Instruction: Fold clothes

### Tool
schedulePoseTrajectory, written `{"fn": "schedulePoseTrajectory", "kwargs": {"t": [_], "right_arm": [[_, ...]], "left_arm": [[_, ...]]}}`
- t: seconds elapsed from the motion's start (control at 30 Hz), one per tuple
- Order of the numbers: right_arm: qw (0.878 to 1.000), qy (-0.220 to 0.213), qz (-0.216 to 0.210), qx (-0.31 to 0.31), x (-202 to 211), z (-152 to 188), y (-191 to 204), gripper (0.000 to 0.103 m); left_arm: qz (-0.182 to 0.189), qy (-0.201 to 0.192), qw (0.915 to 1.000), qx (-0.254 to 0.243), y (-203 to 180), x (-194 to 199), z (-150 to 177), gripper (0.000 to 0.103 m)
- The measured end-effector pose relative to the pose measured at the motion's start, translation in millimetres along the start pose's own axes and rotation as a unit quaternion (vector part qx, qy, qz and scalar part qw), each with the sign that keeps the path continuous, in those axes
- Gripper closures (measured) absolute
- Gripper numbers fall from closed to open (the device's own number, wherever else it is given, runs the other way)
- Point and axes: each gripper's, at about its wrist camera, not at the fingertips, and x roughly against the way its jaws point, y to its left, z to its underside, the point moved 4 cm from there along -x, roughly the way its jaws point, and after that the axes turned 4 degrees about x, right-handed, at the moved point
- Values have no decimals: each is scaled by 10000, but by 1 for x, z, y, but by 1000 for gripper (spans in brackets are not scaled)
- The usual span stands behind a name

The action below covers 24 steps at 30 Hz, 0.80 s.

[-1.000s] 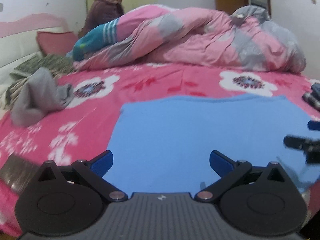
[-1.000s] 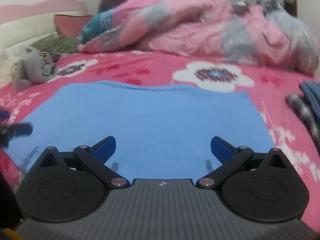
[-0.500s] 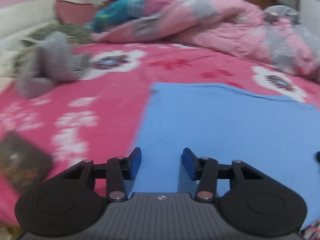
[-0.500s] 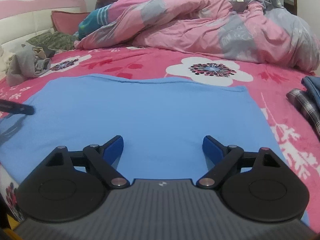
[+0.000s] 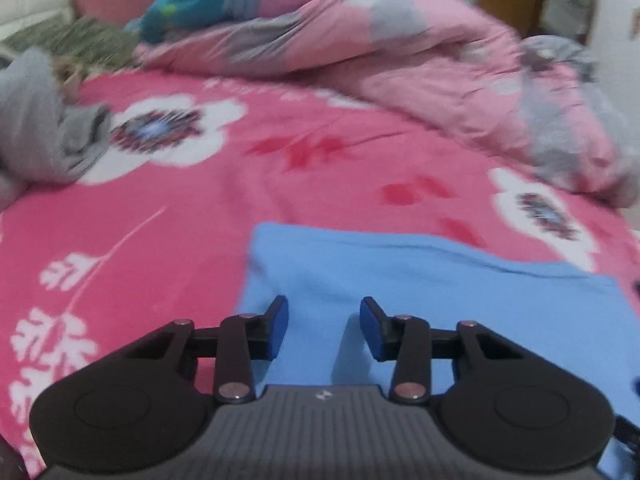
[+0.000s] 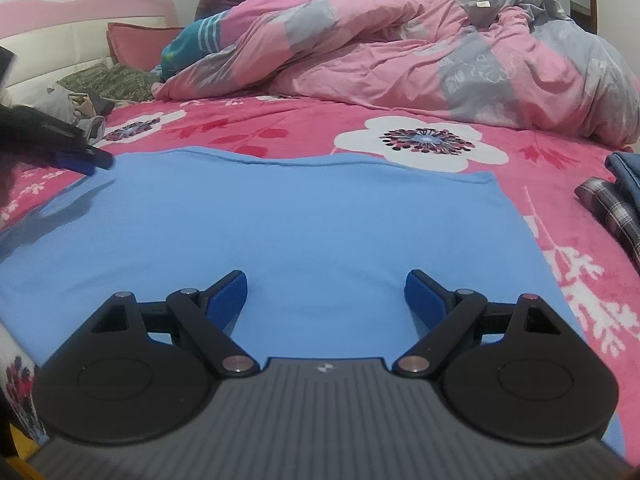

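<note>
Jaws of our left gripper point(image 5: 323, 326) are closing, nothing pinched yet, over the far-left corner of the blue garment point(image 6: 280, 224) lying flat on the bed point(image 5: 168, 216), its edge at nine o'clock, while our right gripper point(image 6: 326, 296) hovers spread wide above the cloth's near side.

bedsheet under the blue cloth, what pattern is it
Pink bedsheet with white flowers and red leaf prints, clearest in the right wrist view.

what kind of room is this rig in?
A lived-in home bedroom, almost certainly. The work surface is a bed with a pink floral bedspread, a rumpled pink-and-grey quilt heaped at the back, and a padded white headboard with pillows. A flat light-blue garment lies spread out for folding.
</note>
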Motion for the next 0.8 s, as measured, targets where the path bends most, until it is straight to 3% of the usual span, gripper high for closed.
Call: {"fn": "schedulePoseTrajectory", "kwargs": {"t": [0.03,0.13,0.23,0.33,0.4,0.47,0.63,0.8], "right_arm": [[10000,7,-7,2,0,0,0,16],[10000,10,-19,-3,0,0,-1,16],[10000,4,-19,-3,-1,1,-1,16],[10000,-3,-5,16,-1,1,0,16],[10000,5,4,26,-1,1,0,16],[10000,8,0,17,-1,1,0,16],[10000,2,-25,-2,-1,1,-2,16],[9999,-71,45,84,8,-7,3,17]], "left_arm": [[-61,-54,9999,131,9,1,-1,67],[-274,-227,9987,369,27,8,-7,62],[-21,-350,9988,346,24,12,-13,60],[188,-262,9992,222,7,4,-20,55],[79,-53,9997,239,4,-8,-22,55],[-104,-84,9988,478,15,-5,-27,59],[-231,-915,9945,451,30,77,-25,47],[-307,-968,9947,187,31,139,26,45]]}}
